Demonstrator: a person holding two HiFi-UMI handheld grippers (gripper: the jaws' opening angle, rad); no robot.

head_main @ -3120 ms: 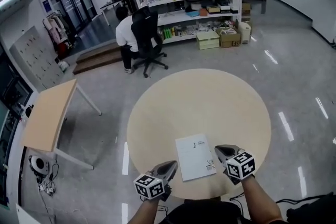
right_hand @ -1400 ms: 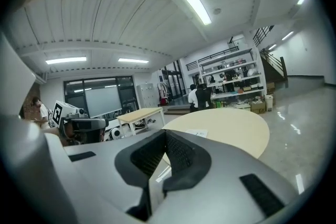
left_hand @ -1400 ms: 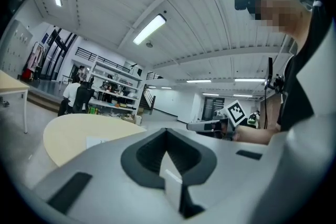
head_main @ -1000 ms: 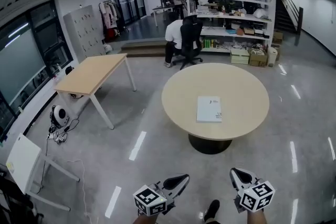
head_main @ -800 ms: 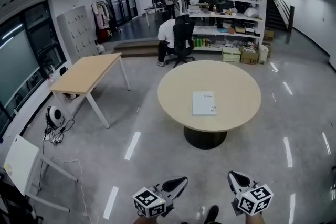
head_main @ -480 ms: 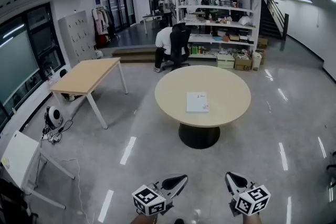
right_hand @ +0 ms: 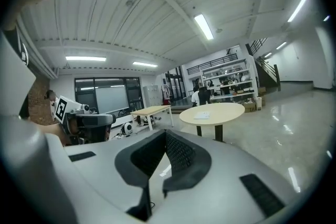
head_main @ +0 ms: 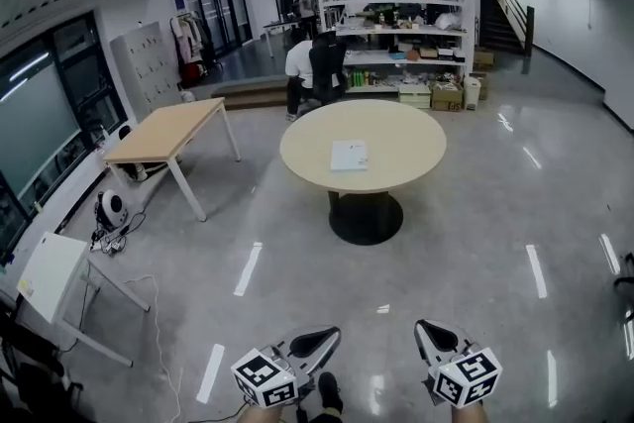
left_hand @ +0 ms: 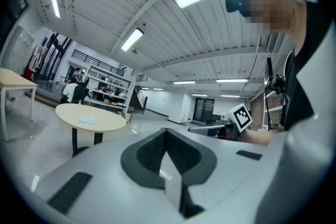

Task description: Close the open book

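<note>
Book [head_main: 348, 156] lies flat on the round worktop [head_main: 401, 139], far from both grippers, and seems already closed, though it is small here. Left gripper [head_main: 327, 337] and right gripper [head_main: 426, 332] have jaws together, empty; no further move seems needed.

Open polished floor [head_main: 446, 253] runs from the left gripper [head_main: 319, 342] and the right gripper [head_main: 431, 336] at the near edge to the round table [head_main: 396, 129] in the middle distance, giving free passage straight ahead.

The round table stands on one central pedestal [head_main: 366, 213], with open floor all round it. A book [head_main: 348, 156] lies flat on its top, left of centre; the rest of the top is bare.

- **Left of the path:** a rectangular table [head_main: 163, 131], with a round device and cables [head_main: 111, 213] on the floor beside it.
- **Near left:** a tilted white board [head_main: 50, 267].
- **Far side:** a seated person [head_main: 297, 64], shelving [head_main: 386, 15] and boxes [head_main: 436, 96] close off the room behind the round table.
</note>
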